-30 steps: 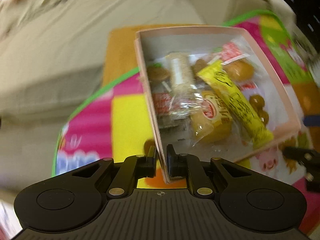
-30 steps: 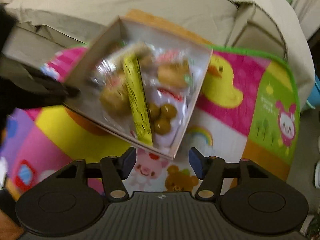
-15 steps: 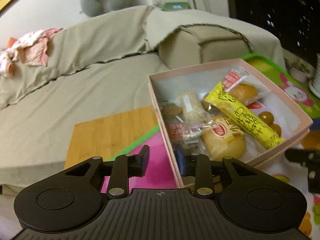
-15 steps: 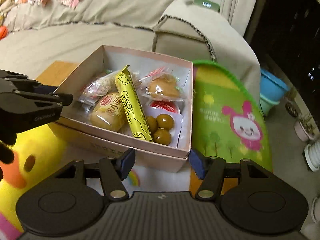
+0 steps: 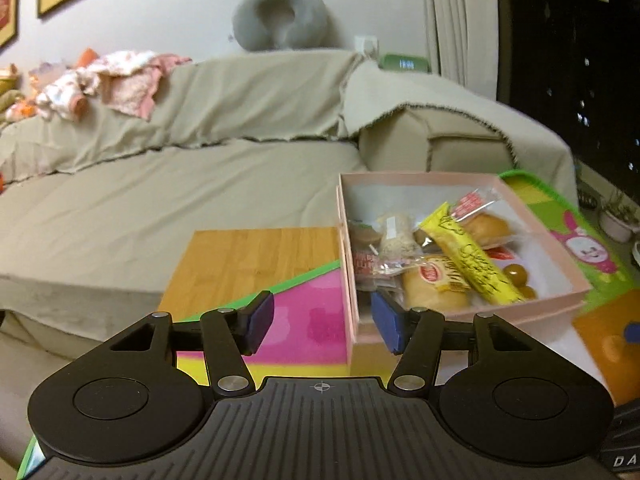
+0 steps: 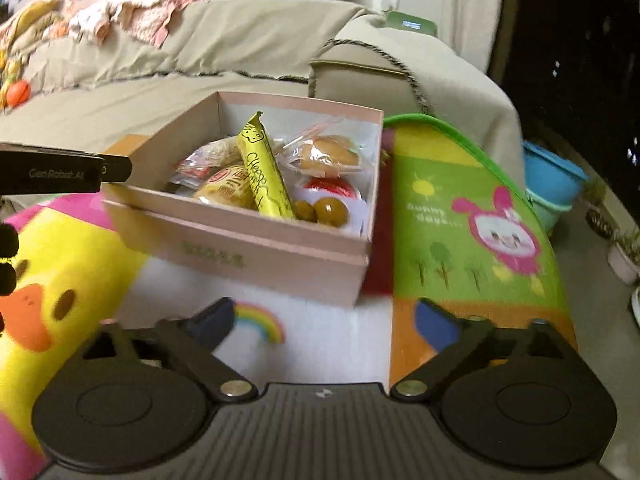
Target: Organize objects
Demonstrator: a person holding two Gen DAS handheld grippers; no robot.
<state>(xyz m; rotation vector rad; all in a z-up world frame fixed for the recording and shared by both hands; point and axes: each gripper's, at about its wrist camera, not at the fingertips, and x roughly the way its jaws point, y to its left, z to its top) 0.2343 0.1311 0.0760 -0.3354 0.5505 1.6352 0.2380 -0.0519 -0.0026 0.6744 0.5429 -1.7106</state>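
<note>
the pink box (image 6: 256, 248) of snacks is set on the play mat (image 6: 472, 216), near the sofa (image 5: 160, 192). the left claw (image 5: 324, 320) has just been opened, its fingers either side of the box's near left wall without pressing it. the right claw (image 6: 324, 320) has just been opened wide, empty, just short of the box.

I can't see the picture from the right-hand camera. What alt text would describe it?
An open pink box full of wrapped snacks, a yellow cheese stick on top, sits on a colourful cartoon play mat. The right gripper in the foreground is open and empty, short of the box, with a beige sofa behind.
</note>
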